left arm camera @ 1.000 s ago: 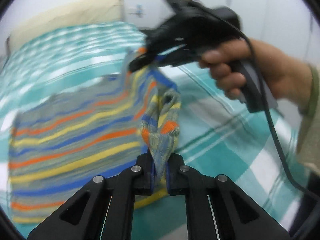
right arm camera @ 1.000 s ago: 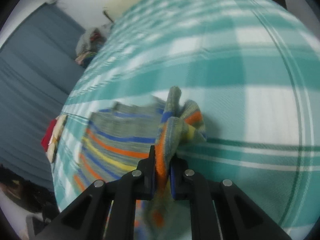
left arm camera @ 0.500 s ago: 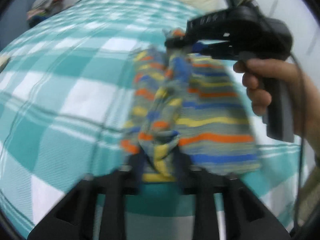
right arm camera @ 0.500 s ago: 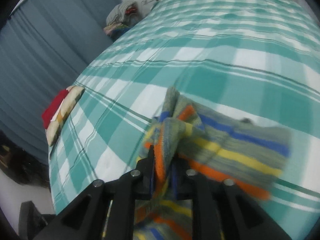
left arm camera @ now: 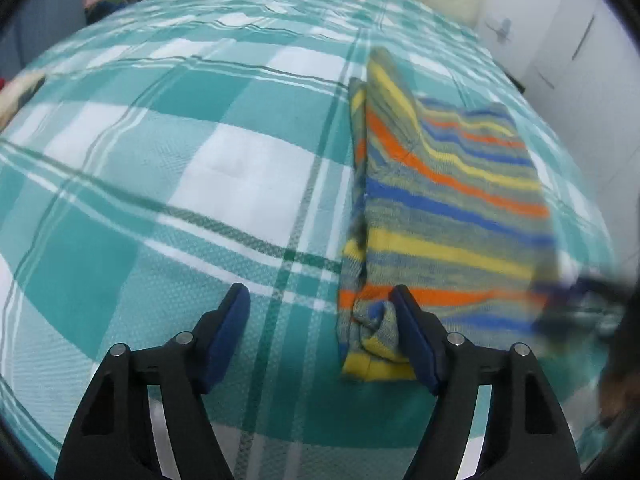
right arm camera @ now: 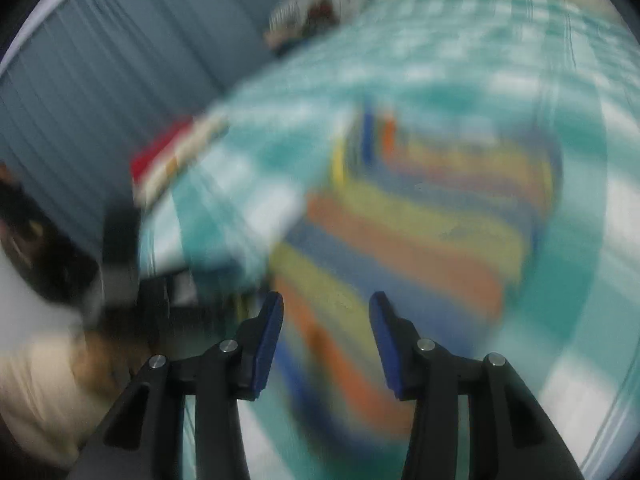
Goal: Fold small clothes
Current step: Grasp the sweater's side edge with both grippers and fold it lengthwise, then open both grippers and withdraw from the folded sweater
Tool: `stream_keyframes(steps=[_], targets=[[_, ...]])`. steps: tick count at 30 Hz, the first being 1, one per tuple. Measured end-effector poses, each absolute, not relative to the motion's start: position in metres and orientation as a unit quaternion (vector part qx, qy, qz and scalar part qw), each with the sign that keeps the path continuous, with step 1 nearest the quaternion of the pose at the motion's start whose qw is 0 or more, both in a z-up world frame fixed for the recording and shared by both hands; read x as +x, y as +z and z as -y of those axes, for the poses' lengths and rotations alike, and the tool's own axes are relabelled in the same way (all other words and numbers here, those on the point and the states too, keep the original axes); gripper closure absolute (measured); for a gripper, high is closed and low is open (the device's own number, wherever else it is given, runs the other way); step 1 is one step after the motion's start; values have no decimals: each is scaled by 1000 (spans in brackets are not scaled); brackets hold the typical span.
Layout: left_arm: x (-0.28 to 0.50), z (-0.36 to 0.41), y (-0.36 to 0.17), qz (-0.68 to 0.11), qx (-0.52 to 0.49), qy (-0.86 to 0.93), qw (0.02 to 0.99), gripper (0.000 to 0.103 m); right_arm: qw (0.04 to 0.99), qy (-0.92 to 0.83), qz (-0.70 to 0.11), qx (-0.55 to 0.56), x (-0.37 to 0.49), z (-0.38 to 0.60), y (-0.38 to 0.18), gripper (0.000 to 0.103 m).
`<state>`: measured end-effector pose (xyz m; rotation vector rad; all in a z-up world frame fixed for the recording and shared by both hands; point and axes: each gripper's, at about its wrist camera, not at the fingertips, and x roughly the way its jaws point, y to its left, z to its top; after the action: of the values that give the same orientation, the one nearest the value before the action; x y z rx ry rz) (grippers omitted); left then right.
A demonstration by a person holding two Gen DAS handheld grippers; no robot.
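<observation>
Striped garment (left arm camera: 448, 200) lies folded on the checked bedspread (left arm camera: 200, 168). Left gripper (left arm camera: 320, 320) jaws opening, a bunched corner touching its right pad (left arm camera: 416, 344). Right gripper (right arm camera: 326, 332) opening too, blurred, above the cloth.

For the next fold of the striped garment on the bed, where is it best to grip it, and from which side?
Probably the bunched near corner of the striped garment, beside the left claw, whose jaws are opening. Come from above at the near edge: that lump stands up from the checked bedsheet, while the rest lies flat.
</observation>
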<state>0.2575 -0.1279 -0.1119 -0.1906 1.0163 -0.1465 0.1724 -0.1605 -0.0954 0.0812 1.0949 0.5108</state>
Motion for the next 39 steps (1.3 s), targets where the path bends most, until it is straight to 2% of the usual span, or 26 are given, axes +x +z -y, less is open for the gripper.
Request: stream_keyframes(steps=[1,4,9,12,14,15,17,20,23,25,27,30,32,36,37,38,39], targets=[[254,126,-109,-487,-93,-74,865,27,825,232,-516,15,160,159,-103,58],[252,118,-84,-471,-113,-89,870,28,847,234,-477,11,148,165,-79,58],[306,106,-58,-446,-102,-141,878,24,889,201,-411,34,190,191,-31,58],[365,105,-80,-466,-70,-148,870,25,892,188,-408,52,227,199,-30,58],[382,97,-99,-479,-71,-123,866,34,892,177,-413,51,251,200,-43,58],[395,93,-116,-493,-75,-97,861,40,885,167,-432,56,260,203,-57,58],[398,83,-134,-504,-109,-96,852,39,860,141,-484,76,279,210,-94,63],[387,81,-123,-494,-92,-109,858,39,878,137,-455,61,270,206,-92,64],[362,73,-100,-483,-55,-136,863,40,889,148,-430,49,244,198,-64,64],[340,55,-91,-481,-46,-168,859,30,890,184,-414,51,212,189,-43,64],[309,47,-92,-488,-22,-193,851,28,882,219,-415,45,187,177,-35,64],[282,45,-125,-528,67,-177,828,30,852,252,-458,36,154,152,-60,64],[267,29,-139,-534,75,-170,825,30,822,237,-518,19,135,143,-93,64],[228,-2,-116,-518,47,-149,841,31,841,213,-497,-22,89,141,-89,64],[221,-5,-111,-508,47,-152,846,28,856,197,-478,-22,74,147,-80,63],[206,-5,-102,-488,46,-164,856,24,867,183,-464,-20,67,152,-75,56],[195,-3,-96,-472,48,-171,863,14,882,159,-444,-16,56,159,-70,44]])
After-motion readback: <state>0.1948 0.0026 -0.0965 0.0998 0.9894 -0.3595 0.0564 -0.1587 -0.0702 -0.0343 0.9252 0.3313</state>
